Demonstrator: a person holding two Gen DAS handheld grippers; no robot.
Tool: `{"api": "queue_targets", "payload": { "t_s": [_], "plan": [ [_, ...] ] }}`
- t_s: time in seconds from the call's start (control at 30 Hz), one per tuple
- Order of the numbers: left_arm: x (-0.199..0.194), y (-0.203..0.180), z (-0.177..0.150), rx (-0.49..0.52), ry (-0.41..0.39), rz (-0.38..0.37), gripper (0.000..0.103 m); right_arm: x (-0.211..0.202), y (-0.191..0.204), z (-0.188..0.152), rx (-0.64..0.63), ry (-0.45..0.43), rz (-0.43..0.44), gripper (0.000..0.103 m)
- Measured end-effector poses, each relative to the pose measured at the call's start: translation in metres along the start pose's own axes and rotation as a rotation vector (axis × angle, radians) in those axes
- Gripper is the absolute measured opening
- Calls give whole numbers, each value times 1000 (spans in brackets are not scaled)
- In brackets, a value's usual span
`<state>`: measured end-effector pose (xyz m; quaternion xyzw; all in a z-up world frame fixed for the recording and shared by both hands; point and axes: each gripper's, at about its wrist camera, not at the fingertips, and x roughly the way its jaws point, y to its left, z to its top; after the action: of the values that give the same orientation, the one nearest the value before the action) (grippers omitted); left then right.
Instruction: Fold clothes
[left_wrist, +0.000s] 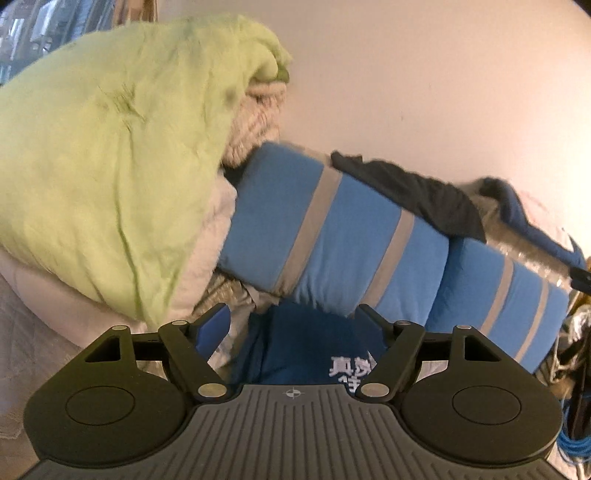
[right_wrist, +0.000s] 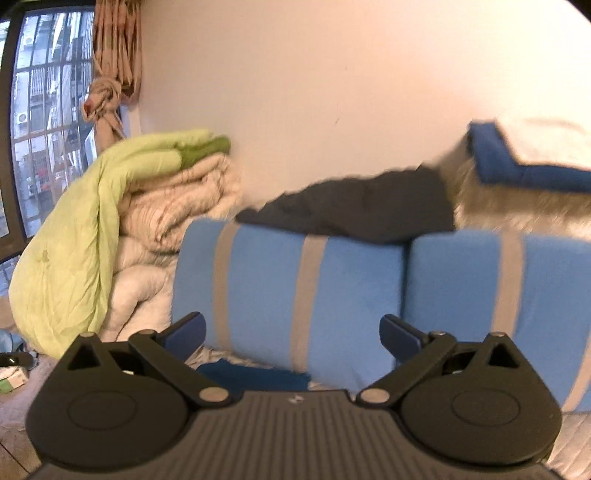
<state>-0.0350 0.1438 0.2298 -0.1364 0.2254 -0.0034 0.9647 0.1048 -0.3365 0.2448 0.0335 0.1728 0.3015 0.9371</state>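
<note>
Navy printed cotton garment lies flat below both spread, empty grippers, left gripper and right gripper, beside the blue grey-striped cushions, seemingly awaiting folding.

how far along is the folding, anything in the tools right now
Nothing looks folded yet. Both tools are open and empty: left tool, right tool. The dark blue garment lies rumpled below the striped cushions, and the black garment is draped on top, both left to do.

The only writing is on the dark blue shirt, low in the middle of the left wrist picture. It has white Chinese signs printed on it. The gripper's black arm hides part of them, so they cannot be read fully.
</note>
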Motion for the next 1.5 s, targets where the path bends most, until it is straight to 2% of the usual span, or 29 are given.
{"api": "queue_targets", "payload": {
  "t_s": [0.2,0.27,0.37,0.53,0.9,1.0,1.27,1.4,1.5],
  "plan": [
    [-26,-9,12,41,-59,-23,74,-60,-52,17,24,-88,-84,103],
    [-34,-13,15,74,-84,-66,74,-80,-70,21,28,-112,-119,103],
    [-37,-24,20,105,-79,-70,75,-107,-99,25,42,-141,-175,103],
    [-38,-41,20,136,-68,-81,75,-146,-138,21,77,-146,-232,103],
    [-48,-67,5,167,-42,-164,76,-239,-188,-6,16,-138,-343,103],
    [-48,-71,-4,188,-11,-173,76,-261,-196,-15,-55,-110,-375,103],
    [-48,-70,-32,227,54,-203,76,-320,-218,-51,-104,-43,-397,103],
    [-43,-63,-46,227,110,-206,76,-337,-235,-74,-89,6,-429,103],
    [-40,-54,-57,233,153,-217,76,-345,-251,-92,-49,86,-443,103]
  ]
}}
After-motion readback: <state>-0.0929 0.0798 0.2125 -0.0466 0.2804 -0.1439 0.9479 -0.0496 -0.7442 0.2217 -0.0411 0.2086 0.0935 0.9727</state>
